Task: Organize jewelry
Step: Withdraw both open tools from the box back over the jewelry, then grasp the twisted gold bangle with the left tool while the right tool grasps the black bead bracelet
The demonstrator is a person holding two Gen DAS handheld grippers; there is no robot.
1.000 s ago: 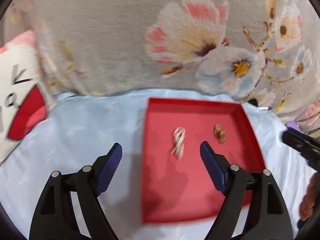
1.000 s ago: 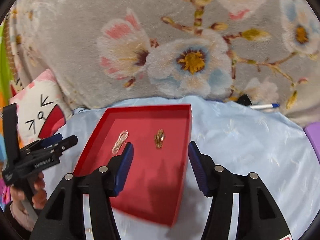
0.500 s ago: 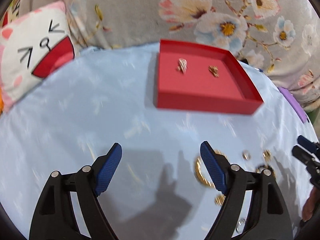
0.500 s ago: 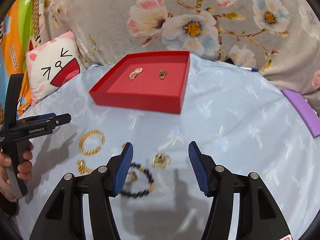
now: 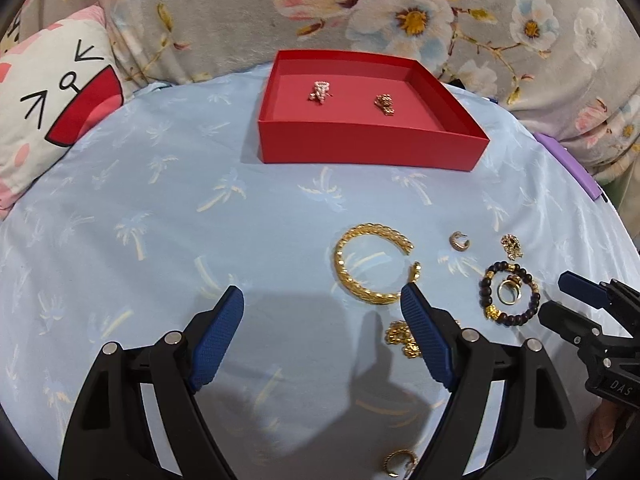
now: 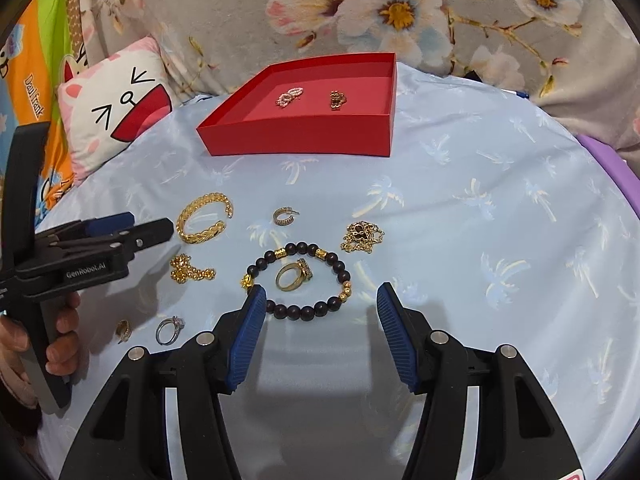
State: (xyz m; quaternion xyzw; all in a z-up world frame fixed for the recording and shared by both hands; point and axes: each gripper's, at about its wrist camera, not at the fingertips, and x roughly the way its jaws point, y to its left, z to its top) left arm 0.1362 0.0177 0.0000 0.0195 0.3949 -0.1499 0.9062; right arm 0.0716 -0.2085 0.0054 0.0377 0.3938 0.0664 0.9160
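Blue-padded jaws on your left gripper [image 5: 322, 306] and right gripper [image 6: 322, 304] both stand apart with nothing between them. A second ago each camera was filled by the red tray; you have since pulled both back and down, so the loose jewelry on the pale blue palm-print cloth [image 6: 480, 208] has come into view. The tray's two pieces lie as before.

Nearest the right gripper, at its 12 o'clock, the dark beaded bracelet [image 6: 340, 268] lies flat, its long axis running 9 to 3, ringed around a gold ring [image 6: 289, 278]. At 9 o'clock of it sit a silver ring [image 6: 168, 330] and a small gold earring [image 6: 123, 329]; at 10 o'clock lies a gold beaded cluster [image 6: 188, 270]. Farther off, the twisted gold cuff bangle [image 6: 204, 216] opens toward 2 o'clock, a hoop earring [image 6: 284, 216] lies beside it, and a gold chain with pendant [image 6: 362, 236] sits at 1 o'clock of the bracelet.

Farthest, the red tray [image 6: 296, 136] holds a pearl piece [image 6: 289, 97] and a gold link piece [image 6: 337, 100], well apart.

In the left view, your right finger pad [image 5: 424, 344] covers part of the beaded cluster, and the earring is cut off at the bottom edge. The pendant's detail is too small to read.
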